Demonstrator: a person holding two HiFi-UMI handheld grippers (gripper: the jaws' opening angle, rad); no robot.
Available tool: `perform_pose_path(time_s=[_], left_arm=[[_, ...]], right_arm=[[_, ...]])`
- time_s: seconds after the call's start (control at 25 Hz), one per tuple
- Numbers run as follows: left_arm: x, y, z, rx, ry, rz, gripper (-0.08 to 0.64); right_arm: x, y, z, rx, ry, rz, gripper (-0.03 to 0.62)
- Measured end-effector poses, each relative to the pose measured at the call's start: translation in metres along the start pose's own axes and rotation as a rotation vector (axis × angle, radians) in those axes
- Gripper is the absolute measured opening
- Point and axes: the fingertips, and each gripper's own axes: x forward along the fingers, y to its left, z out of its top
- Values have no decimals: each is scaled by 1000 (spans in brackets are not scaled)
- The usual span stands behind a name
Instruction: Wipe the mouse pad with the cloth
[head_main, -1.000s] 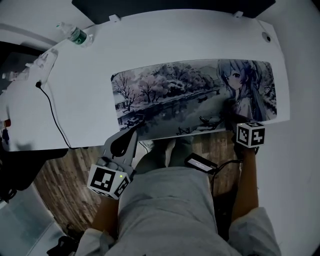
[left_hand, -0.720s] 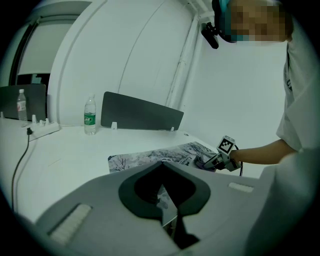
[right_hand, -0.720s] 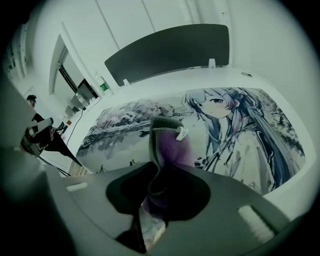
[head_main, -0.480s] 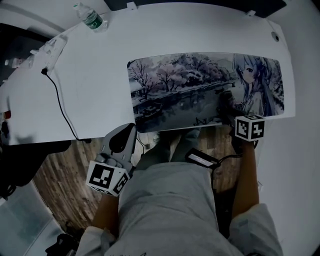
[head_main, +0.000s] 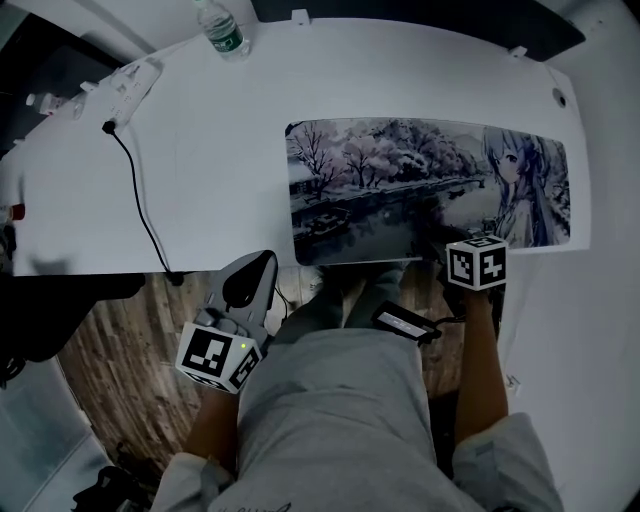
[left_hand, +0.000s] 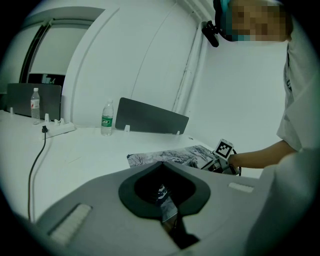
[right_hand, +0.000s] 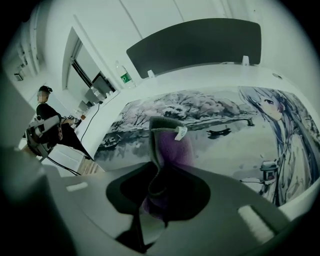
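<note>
The long mouse pad (head_main: 400, 190), printed with a wintry river scene and an anime figure, lies on the right half of the white desk (head_main: 200, 150). My right gripper (head_main: 447, 250) rests at the pad's near edge, right of its middle, shut on a purple cloth (right_hand: 171, 145) with grey edging and a white tag. In the right gripper view the cloth stands up out of the gripper (right_hand: 160, 172) over the pad (right_hand: 230, 135). My left gripper (head_main: 262, 262) hangs off the desk's front edge, left of the pad, shut with nothing in it (left_hand: 162, 172).
A water bottle (head_main: 222, 30) stands at the desk's back edge. A power strip (head_main: 125, 85) with a black cable (head_main: 140, 205) lies on the left. A dark divider panel (left_hand: 150, 117) runs along the back. A black device (head_main: 403, 322) sits on the person's lap.
My right gripper has slid left along the pad's near edge with the cloth. The head view has shifted, so the desk sits further right. The left gripper stays by the lap.
</note>
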Motion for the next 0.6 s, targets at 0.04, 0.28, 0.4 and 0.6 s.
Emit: perform_pose_path(time_s=[0.04, 0.28, 0.4, 0.6], left_arm=[[-3, 2, 0, -1, 2, 6, 18], [-21, 10, -12, -17, -6, 25, 18], [-30, 15, -11, -22, -8, 43, 18], [-56, 32, -17, -46, -22, 104, 18]], right_arm=[[4, 7, 1, -8, 3, 12, 83], [23, 54, 4, -51, 29, 90, 83], [33, 77, 8, -61, 31, 137, 83], [49, 112, 12, -77, 30, 183, 81]])
